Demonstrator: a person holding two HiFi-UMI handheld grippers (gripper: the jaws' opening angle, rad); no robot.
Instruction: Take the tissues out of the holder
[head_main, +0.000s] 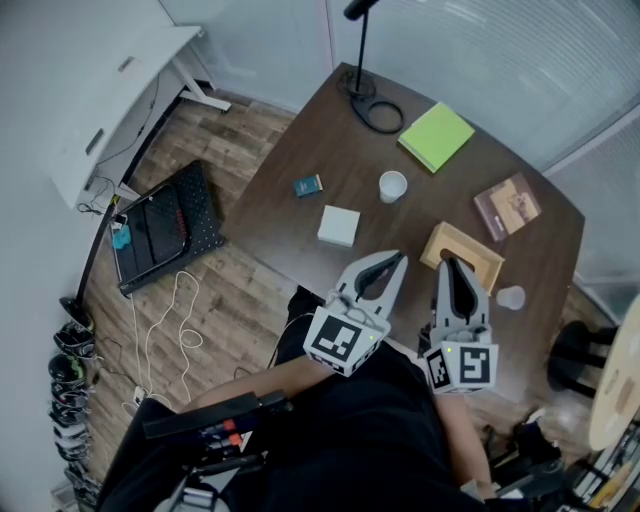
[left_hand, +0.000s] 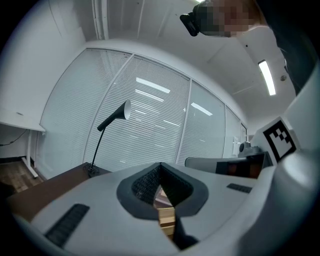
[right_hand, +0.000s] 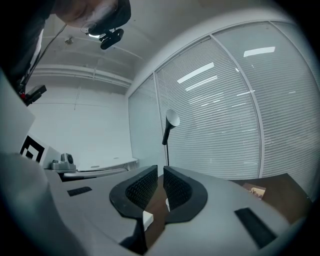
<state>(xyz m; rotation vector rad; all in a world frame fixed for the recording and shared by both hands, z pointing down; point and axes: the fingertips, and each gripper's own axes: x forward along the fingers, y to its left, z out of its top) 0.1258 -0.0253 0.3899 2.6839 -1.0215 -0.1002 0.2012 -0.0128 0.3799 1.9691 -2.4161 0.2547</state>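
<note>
The wooden tissue holder (head_main: 468, 250) stands on the dark table (head_main: 300, 230), its open top showing only tan inside; I cannot make out any tissue. My right gripper (head_main: 449, 262) reaches over the holder's near edge, pads almost together with just a thin slit and nothing between them (right_hand: 160, 172). My left gripper (head_main: 398, 258) hovers just left of the holder, its tips meeting and empty. In the left gripper view the holder (left_hand: 167, 220) shows through the gap below the joined tips (left_hand: 160, 167).
On the table sit a white box (head_main: 339, 225), a white cup (head_main: 392, 186), a green notebook (head_main: 436, 136), a brown book (head_main: 507, 206), a small blue item (head_main: 308, 185), a clear cup (head_main: 511, 297) and a lamp base (head_main: 375, 105). Glass walls with blinds stand behind.
</note>
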